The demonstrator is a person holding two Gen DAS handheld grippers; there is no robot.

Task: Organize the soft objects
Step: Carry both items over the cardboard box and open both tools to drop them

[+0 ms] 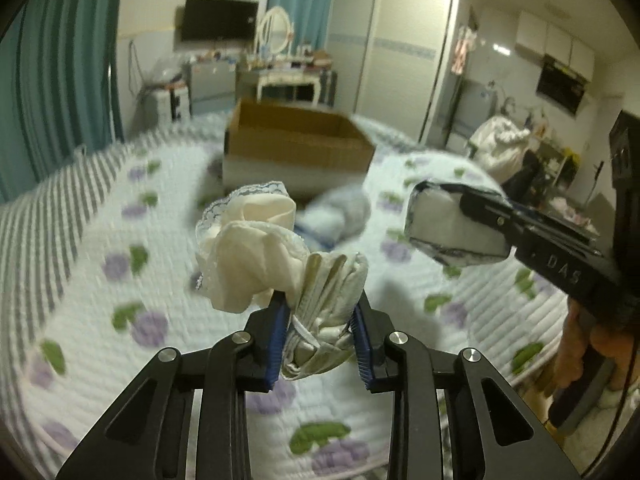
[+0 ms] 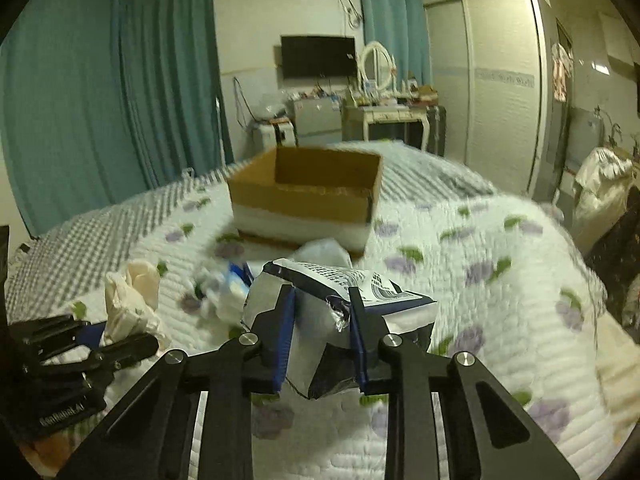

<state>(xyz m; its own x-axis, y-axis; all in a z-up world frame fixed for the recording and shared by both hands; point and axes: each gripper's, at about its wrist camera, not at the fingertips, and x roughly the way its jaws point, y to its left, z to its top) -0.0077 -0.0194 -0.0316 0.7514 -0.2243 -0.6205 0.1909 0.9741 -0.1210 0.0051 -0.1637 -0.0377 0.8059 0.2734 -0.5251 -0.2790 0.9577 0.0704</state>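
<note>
My left gripper [image 1: 320, 312] is shut on a bunched cream cloth with lace trim [image 1: 256, 248] and holds it above the bed. It also shows in the right wrist view [image 2: 132, 300] at the left. My right gripper [image 2: 322, 308] is shut on a white packet with dark printed edges [image 2: 344, 292], lifted over the bed. The packet also shows in the left wrist view [image 1: 452, 224] at the right. An open cardboard box [image 1: 296, 144] stands further back on the bed, also in the right wrist view [image 2: 308, 192]. More soft white and blue items [image 1: 340, 212] lie in front of it.
The bed has a white quilt with purple flowers and green leaves [image 1: 120, 280]. Teal curtains [image 2: 100, 100] hang at the left. A dressing table [image 2: 392, 116], a wall television [image 2: 318, 56] and a wardrobe [image 2: 500, 80] stand beyond the bed.
</note>
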